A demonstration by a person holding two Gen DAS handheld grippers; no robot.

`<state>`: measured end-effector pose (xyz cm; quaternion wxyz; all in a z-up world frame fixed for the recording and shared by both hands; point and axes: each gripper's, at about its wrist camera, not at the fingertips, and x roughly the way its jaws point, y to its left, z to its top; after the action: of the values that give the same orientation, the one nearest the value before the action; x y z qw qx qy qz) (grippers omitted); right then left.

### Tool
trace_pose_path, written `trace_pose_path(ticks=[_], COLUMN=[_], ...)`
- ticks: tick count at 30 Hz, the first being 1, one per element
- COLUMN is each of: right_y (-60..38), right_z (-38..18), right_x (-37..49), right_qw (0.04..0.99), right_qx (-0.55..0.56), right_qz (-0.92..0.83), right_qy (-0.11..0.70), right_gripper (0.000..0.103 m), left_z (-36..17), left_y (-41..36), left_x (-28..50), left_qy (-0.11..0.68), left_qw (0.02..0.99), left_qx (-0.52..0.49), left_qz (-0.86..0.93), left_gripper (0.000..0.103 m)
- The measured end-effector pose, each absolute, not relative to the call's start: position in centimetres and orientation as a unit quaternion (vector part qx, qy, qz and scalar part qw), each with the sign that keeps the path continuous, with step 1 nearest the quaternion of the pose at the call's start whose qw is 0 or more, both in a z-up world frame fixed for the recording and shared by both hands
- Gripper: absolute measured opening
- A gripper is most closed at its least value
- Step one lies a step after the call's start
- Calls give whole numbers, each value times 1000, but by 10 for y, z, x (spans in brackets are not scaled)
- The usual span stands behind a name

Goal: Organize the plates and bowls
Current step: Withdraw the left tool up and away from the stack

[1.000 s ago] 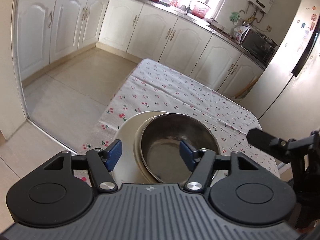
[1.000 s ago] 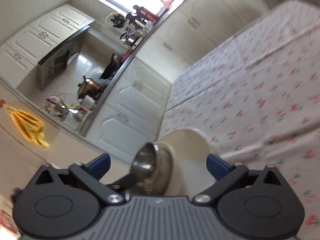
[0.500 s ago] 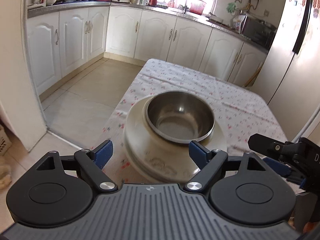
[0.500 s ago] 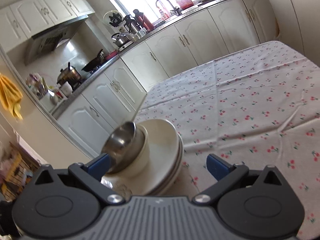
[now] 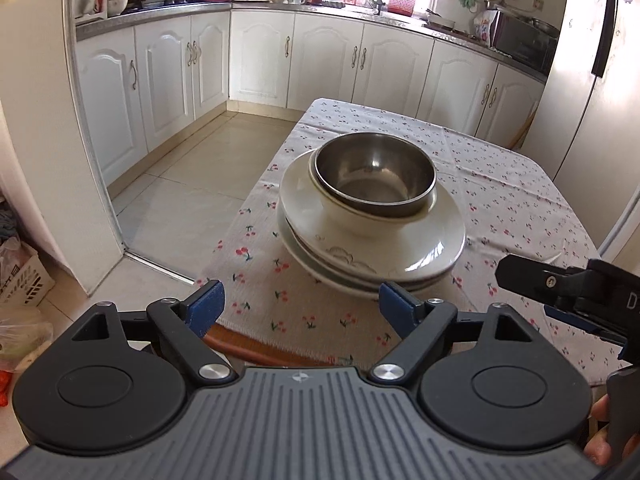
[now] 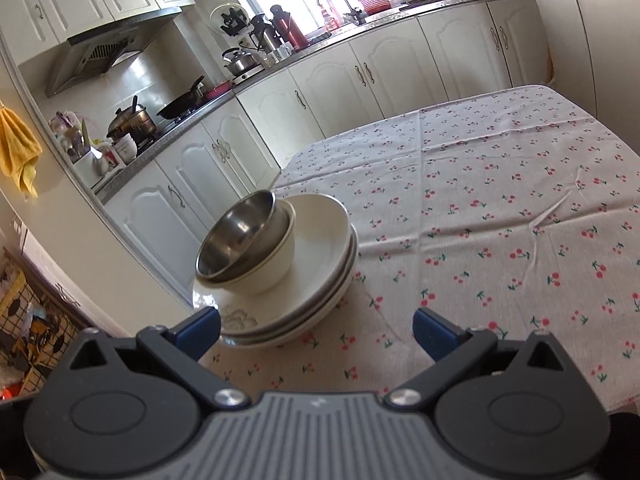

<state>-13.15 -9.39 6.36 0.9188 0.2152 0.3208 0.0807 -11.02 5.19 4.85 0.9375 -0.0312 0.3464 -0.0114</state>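
Left wrist view, stacked plates and bowls (image 5: 372, 236) just beyond wide-open, empty fingers (image 5: 206, 306)

The one obstacle on the table (image 6: 520, 184) is a stack near its left edge: plates (image 5: 400, 256), a cream bowl (image 5: 352, 220) and a steel bowl (image 5: 376, 176) nested on top; the cherry-print cloth (image 6: 500, 240) to the right of it and beyond lies bare, with only low creases; the left gripper (image 5: 300, 306) and right gripper (image 6: 316, 332) stand wide, nothing between their pads, just short of the stack; the floor (image 5: 176, 184) left of the table is free up to the cabinets (image 5: 168, 80).
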Motion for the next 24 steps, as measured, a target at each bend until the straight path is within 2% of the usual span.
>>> trace_pose_path(ticks=[24], right_y=[-91], right_z=[57], right_x=[-151], right_qw=[924], right_qx=[197], right_qz=[76], right_qy=[318], right_gripper=[101], left_z=[45], left_y=[41], left_x=[-125], left_qy=[339], left_qw=[941], left_qx=[-21], left_qz=[-2], left_gripper=[103])
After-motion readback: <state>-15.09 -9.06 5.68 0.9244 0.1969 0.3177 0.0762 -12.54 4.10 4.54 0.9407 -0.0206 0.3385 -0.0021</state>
